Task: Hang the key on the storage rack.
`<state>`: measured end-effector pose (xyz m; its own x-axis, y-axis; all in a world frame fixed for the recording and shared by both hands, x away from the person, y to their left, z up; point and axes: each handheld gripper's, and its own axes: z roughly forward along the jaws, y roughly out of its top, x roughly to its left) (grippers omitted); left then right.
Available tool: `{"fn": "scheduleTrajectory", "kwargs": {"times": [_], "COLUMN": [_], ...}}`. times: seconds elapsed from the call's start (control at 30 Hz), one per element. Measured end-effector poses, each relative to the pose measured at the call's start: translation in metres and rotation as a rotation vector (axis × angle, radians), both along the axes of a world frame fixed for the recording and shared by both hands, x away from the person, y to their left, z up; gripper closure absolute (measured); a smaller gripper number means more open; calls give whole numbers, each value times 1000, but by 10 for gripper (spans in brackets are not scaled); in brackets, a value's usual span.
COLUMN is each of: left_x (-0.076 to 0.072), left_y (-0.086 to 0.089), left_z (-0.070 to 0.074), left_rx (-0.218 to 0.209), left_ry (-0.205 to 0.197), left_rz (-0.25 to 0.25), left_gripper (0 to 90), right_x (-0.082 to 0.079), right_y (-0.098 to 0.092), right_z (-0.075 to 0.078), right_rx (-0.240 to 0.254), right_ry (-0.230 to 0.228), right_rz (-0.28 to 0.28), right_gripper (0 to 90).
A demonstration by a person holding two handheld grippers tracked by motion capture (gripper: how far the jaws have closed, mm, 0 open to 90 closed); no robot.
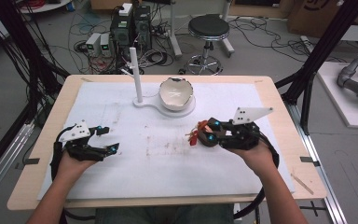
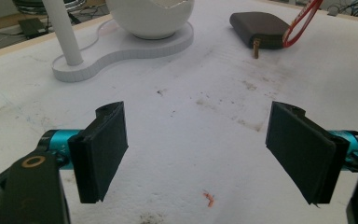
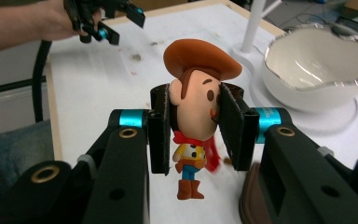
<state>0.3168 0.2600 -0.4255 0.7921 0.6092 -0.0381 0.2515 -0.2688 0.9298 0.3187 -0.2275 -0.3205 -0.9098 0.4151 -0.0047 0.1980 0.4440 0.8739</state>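
The white mat [image 1: 121, 121] covers most of the table, and at its far side stands the white stand [image 1: 142, 100] with its upright post and the egg-shaped cup [image 1: 176, 93], open at the top and with nothing in it as far as I see. My right claw [image 3: 193, 128] is clamped on the head of the cowboy figure [image 3: 193, 112], its boots hanging free above the mat, so I judge the pick-up done. What is left, I think, is carrying it to the cup or the post and letting go. My left claw [image 2: 196, 149] rests wide open, holding nothing, well apart from the figure. A brown pouch [image 2: 258, 29] lies on the mat near my right hand.
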Motion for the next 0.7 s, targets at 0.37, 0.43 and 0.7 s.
{"fn": "scheduleTrajectory", "kwargs": {"times": [0.37,0.43,0.7], "left_x": [-4,-5,-12], "left_y": [14,15,21], "left_z": [5,5,4], "left_rx": [-8,-5,10], "left_ry": [-5,-5,-5], "left_rz": [20,22,29], "left_gripper": [206,206,207], "right_x": [31,37,53], "right_y": [30,35,50], "right_z": [20,24,40], "right_rx": [-16,-7,-9], "right_ry": [-17,-9,-30], "right_rz": [36,41,52], "right_gripper": [665,666,666]}}
